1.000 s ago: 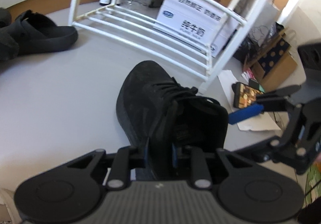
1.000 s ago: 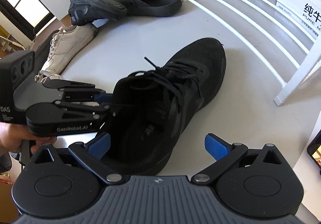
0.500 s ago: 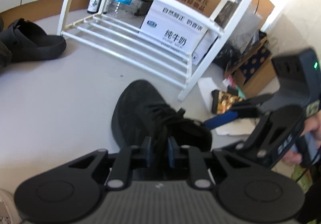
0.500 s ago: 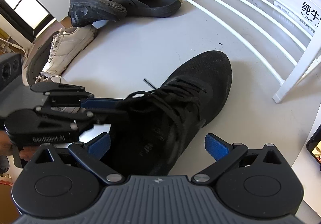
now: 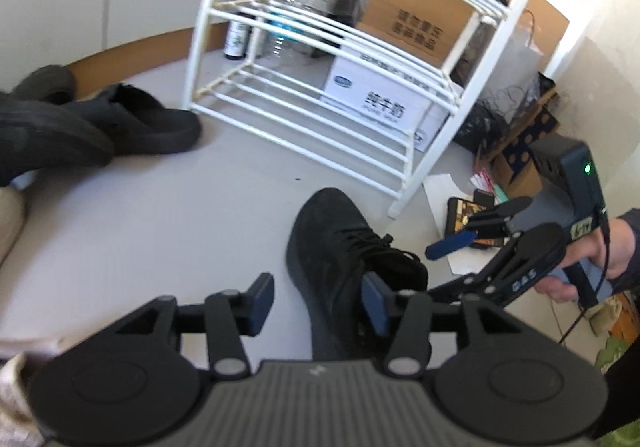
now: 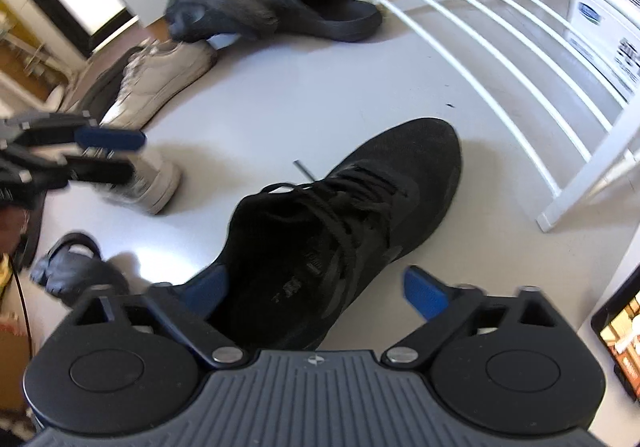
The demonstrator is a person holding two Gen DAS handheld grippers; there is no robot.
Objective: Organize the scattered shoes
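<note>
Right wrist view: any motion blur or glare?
Right wrist view: the left tool and the dark shoe on the pile smear with motion; black sneaker sharp; soft glare on floor. Left wrist view: mildly soft, blown-out highlights upper right.

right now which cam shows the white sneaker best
The right wrist view: the white sneaker lies on its side, nearly whole, below the black shoe pile. The left wrist view shows only a pale sliver at the left edge, too cropped to identify.
</note>
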